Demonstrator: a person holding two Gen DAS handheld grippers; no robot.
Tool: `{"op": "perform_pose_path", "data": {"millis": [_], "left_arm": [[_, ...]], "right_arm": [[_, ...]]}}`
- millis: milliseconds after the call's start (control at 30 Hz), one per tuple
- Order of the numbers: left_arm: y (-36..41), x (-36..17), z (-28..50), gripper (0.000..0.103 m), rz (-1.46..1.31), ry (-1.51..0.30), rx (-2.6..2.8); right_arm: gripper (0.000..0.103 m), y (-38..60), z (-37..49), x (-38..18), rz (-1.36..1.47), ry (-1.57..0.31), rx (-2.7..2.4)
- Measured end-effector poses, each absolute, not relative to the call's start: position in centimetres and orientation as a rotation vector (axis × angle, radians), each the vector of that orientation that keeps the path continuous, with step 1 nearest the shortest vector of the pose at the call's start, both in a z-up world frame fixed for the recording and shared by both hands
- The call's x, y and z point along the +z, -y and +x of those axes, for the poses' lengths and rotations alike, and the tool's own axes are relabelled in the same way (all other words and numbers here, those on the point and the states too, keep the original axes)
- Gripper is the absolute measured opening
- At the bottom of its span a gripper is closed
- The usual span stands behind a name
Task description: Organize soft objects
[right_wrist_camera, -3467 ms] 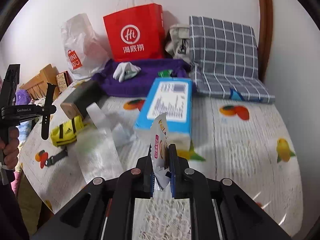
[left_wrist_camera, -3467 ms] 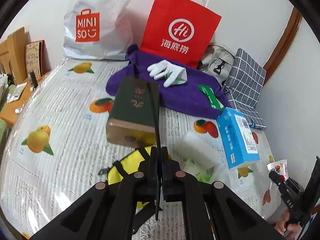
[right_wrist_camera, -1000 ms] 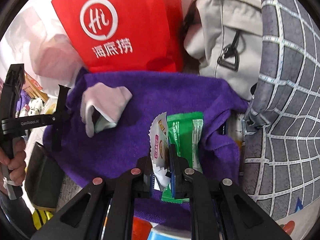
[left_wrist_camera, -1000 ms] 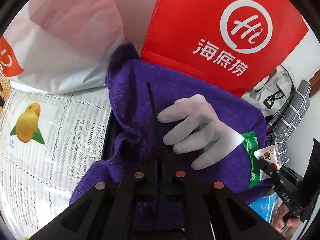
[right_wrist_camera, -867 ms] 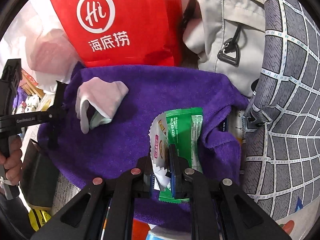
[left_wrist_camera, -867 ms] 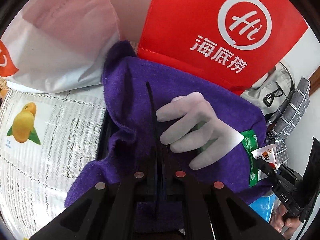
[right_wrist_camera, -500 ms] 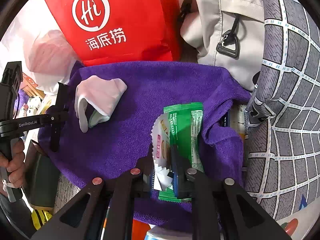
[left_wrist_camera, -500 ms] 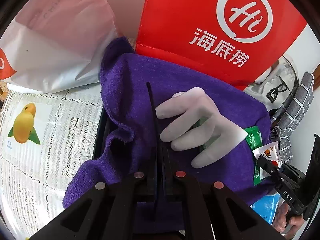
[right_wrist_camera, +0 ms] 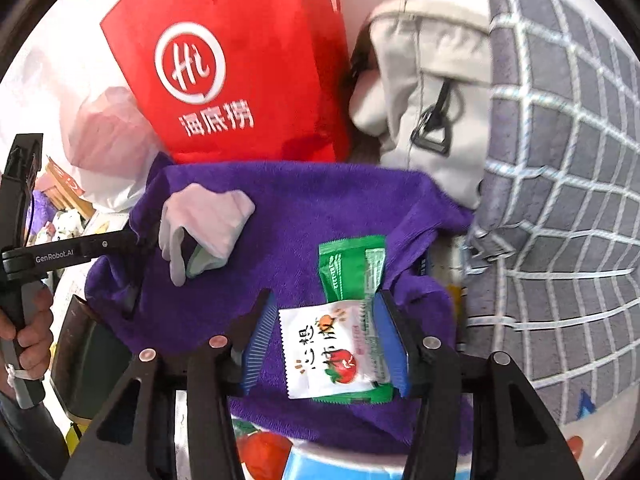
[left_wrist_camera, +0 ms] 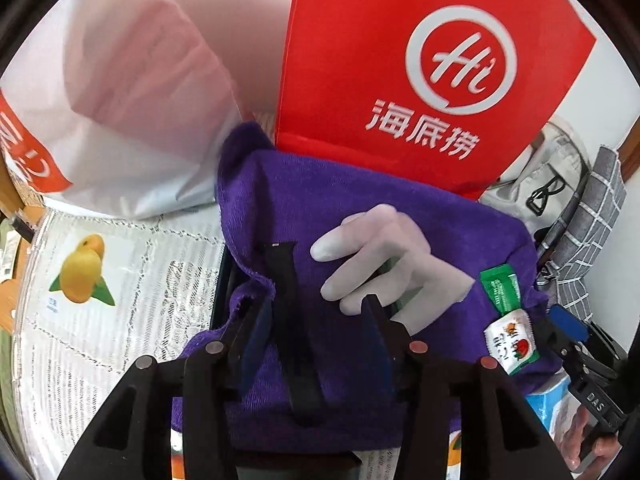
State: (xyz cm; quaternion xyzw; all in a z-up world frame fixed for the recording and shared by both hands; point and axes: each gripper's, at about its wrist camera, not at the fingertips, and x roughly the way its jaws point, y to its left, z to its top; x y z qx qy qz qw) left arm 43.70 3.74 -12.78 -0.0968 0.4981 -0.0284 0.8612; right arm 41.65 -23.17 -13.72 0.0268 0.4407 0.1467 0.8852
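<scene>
The left gripper (left_wrist_camera: 316, 320) is seen with its jaws parted – they have just been opening – and a black strap (left_wrist_camera: 294, 332) lies loose between them on the purple towel (left_wrist_camera: 280, 200), touched by neither pad as far as can be told; a white glove (left_wrist_camera: 384, 256) rests on the towel just beyond the right-hand finger. The right gripper (right_wrist_camera: 326, 340) is likewise spread, its jaws having just been opening; between the blue pads (right_wrist_camera: 260, 344) a white snack packet (right_wrist_camera: 328, 352) is laid flat, overlapping a green packet (right_wrist_camera: 352, 268), both on the towel. The white packet's edge sits at the right-hand pad, though no squeeze is shown. Behind the towel a red paper bag (right_wrist_camera: 240, 72) is stood upright, a white plastic bag (left_wrist_camera: 132, 112) to its left, a beige bag (right_wrist_camera: 428, 92) and a grey checked pillow (right_wrist_camera: 560, 180) to its right. A fruit-printed sheet (left_wrist_camera: 100, 280) is spread under everything – a person's hand (right_wrist_camera: 28, 328) is seen gripping the left handle.
</scene>
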Motion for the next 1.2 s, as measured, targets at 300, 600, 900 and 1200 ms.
{"op": "perform_pose_path", "data": {"millis": [300, 600, 900, 1200], "left_arm": [[-4.9, -9.1, 39.5, 0.048, -0.131, -0.996, -0.034], [-7.9, -7.8, 33.0, 0.057, -0.088, -0.965, 0.056], [-9.7, -8.2, 26.1, 0.057, -0.106, -0.957, 0.059], [-10.8, -10.1, 21.2, 0.057, -0.141, -0.988, 0.053]], "right_arm": [[0.061, 21.7, 35.7, -10.6, 0.083, -0.841, 0.345], [0.071, 15.8, 27.2, -11.2, -0.002, -0.853, 0.544], [0.069, 12.4, 23.2, -14.7, -0.092, -0.928, 0.562], [0.037, 12.6, 22.1, -13.6, -0.114, -0.865, 0.492]]}}
